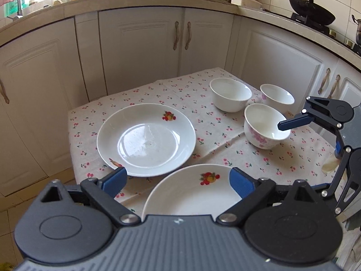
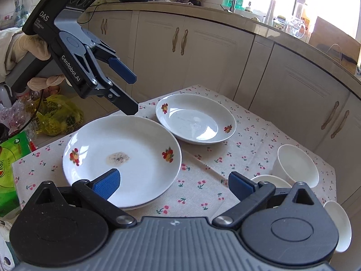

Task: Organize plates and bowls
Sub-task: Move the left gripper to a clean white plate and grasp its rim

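Two white plates with fruit prints lie on a cherry-print tablecloth. The far plate also shows in the right wrist view. The near plate has a dirty spot in the right wrist view and seems to rest on another plate. Three white bowls stand at the right: a plain one, one behind it, and a pink-flowered one. My left gripper is open over the near plate's rim; it also shows in the right wrist view. My right gripper is open and empty above the cloth.
White kitchen cabinets wrap around the small table on the far sides. A wok sits on the stove at back right. Plastic bags lie on the floor beside the table. Bowls show by the right gripper.
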